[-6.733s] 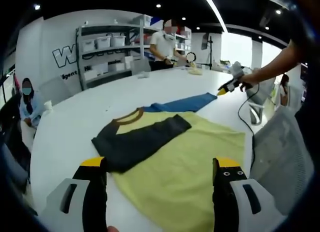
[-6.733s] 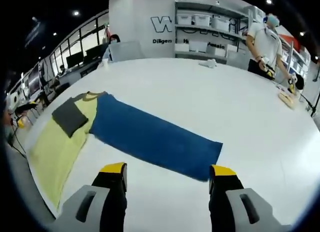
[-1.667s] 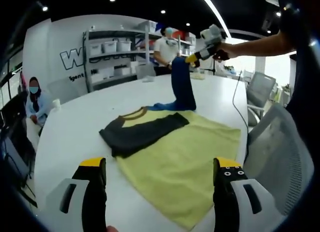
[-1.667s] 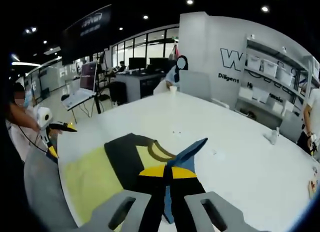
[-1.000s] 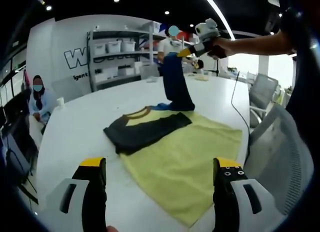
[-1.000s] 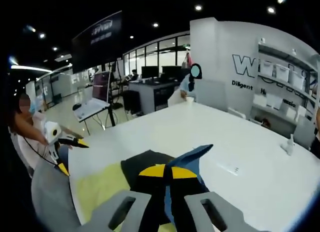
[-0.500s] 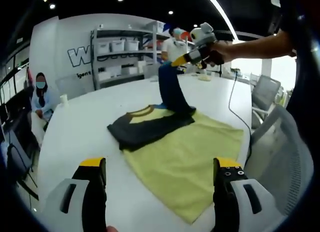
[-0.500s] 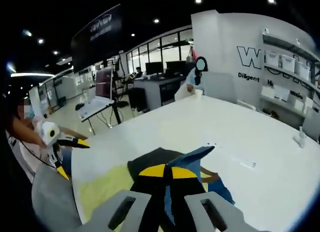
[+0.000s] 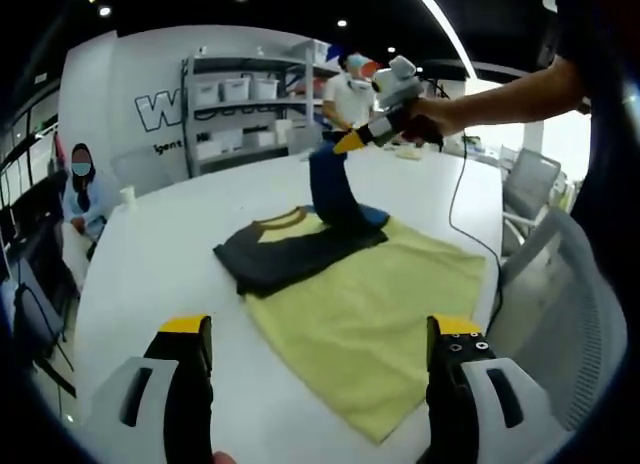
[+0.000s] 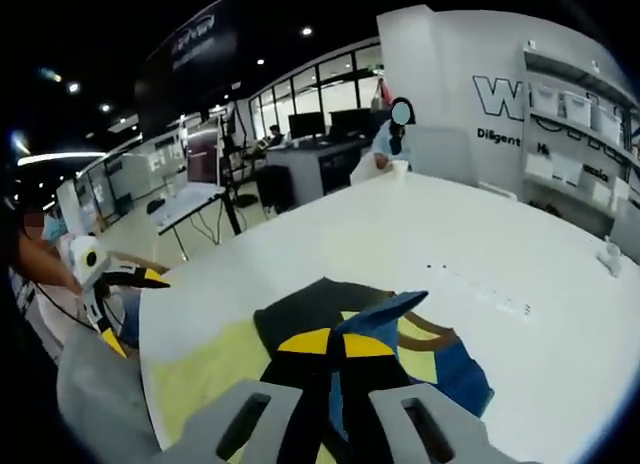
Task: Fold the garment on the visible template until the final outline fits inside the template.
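Observation:
A shirt lies on the white table (image 9: 150, 254): yellow body (image 9: 370, 314), brown collar (image 9: 283, 220), and a dark grey sleeve (image 9: 285, 254) folded across the chest. Its blue sleeve (image 9: 335, 189) stands lifted above the collar, with my right gripper (image 9: 350, 141) shut on its end. In the right gripper view the blue sleeve (image 10: 375, 319) runs between the closed yellow-tipped jaws of the right gripper (image 10: 335, 342), above the yellow body (image 10: 200, 369). My left gripper (image 9: 320, 326) hangs open over the near hem, holding nothing. It also appears as the left gripper (image 10: 135, 312) in a hand at the table's edge.
A grey chair (image 9: 560, 284) stands at the table's right edge, and a cable (image 9: 455, 214) hangs from the right gripper. Shelves with bins (image 9: 240, 94) and a standing person (image 9: 350, 89) are behind the table. A seated person (image 9: 80, 184) and a cup (image 9: 127, 197) are at the far left.
The blue sleeve, earlier flat on the table, was gripped and lifted by my right gripper. Over the last second it has come lower and nearer the shirt's body. The left gripper stays open.

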{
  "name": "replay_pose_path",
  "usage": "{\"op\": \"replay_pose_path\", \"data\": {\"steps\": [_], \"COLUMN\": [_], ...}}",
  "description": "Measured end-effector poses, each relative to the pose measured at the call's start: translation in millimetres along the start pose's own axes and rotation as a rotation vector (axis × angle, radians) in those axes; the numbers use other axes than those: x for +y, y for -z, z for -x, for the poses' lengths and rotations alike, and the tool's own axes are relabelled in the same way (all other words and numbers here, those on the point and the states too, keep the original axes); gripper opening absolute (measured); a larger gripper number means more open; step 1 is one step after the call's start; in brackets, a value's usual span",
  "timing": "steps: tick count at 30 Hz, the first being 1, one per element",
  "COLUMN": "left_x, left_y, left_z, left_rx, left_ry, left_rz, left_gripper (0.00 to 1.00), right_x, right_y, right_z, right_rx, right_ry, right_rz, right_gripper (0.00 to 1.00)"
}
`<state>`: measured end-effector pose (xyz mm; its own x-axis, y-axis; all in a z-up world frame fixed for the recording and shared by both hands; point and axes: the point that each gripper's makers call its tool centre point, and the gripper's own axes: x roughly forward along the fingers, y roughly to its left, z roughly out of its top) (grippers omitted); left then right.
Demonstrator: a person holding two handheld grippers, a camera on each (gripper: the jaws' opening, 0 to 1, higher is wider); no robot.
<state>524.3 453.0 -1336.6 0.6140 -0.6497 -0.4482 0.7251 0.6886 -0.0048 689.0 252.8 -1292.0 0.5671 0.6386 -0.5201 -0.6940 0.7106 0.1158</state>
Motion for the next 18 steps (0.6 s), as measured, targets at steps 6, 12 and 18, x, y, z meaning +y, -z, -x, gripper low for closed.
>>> {"op": "replay_pose_path", "data": {"steps": [6, 12, 18], "left_x": [1.9, 3.2, 5.3], "left_y": [2.8, 6.8, 8.3], "left_z": [1.4, 5.1, 6.9], "left_rx": [0.001, 0.006, 0.011], "left_ry": [-0.006, -0.013, -0.021], "left_rz": [0.005, 0.014, 0.015], "left_gripper": [0.86, 0.86, 0.86], "right_x": [2.1, 9.7, 19.1], "right_y": [4.6, 3.7, 10.4], "right_z": [-17.3, -31.2, -42.9], "right_rx": [0.032, 0.045, 0.072], "right_ry": [0.002, -0.007, -0.018], "right_rz": [-0.015, -0.022, -0.007], "right_gripper": [0.00, 0.00, 0.00]}}
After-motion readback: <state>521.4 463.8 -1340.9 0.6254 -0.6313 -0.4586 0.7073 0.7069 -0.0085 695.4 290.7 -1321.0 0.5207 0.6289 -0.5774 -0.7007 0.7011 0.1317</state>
